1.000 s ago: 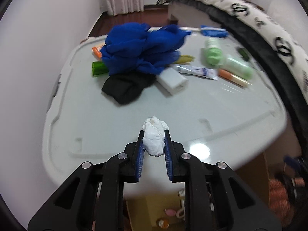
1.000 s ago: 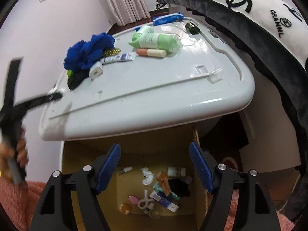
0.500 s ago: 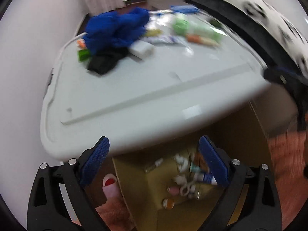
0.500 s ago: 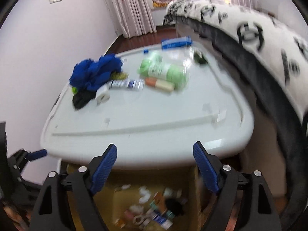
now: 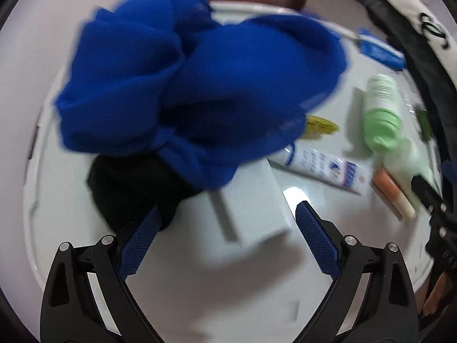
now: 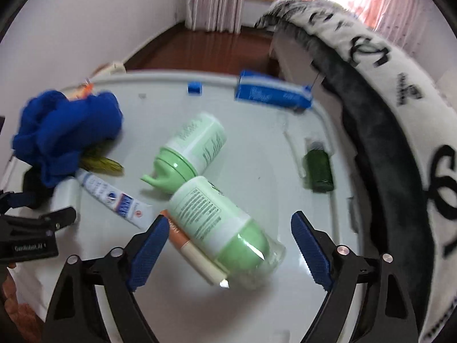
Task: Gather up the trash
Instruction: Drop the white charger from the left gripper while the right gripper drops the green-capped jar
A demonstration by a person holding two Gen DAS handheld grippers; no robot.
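Nearby, crumpled blue cloth (image 5: 194, 91), blurred

Black grippers (image 5: 225, 238); blue ribbed pads (image 5: 137, 245)

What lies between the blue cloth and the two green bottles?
A white tube with blue print and a yellow-green item; the right wrist view shows both.
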